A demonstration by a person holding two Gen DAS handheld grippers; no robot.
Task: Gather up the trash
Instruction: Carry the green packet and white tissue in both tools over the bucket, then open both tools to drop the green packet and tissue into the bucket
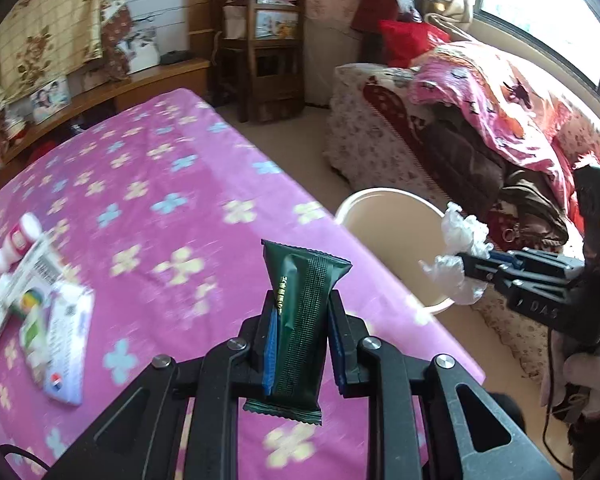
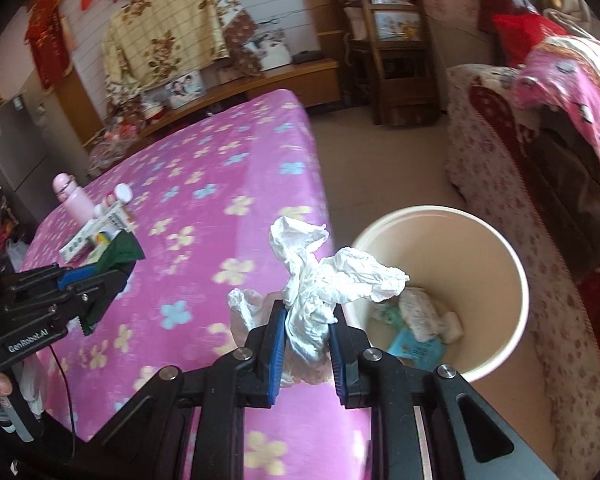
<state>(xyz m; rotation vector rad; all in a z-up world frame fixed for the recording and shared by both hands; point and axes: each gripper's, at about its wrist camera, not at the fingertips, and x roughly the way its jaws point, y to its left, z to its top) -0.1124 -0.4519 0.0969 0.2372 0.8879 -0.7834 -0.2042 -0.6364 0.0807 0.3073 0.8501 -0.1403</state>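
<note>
Left wrist view rides right behind the left gripper point(image 1: 302, 308), angled down across the pink flowered table point(image 1: 148, 184), bin point(image 1: 384, 232) just right of the fingers. Right wrist view sits close behind the right gripper point(image 2: 308, 312), bin point(image 2: 452, 280) just right. Both share the table, the bin, the far wooden shelf point(image 1: 260, 48), and each other's gripper.

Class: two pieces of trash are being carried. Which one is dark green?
The snack wrapper in the left gripper; the right gripper holds a crumpled white tissue.
</note>
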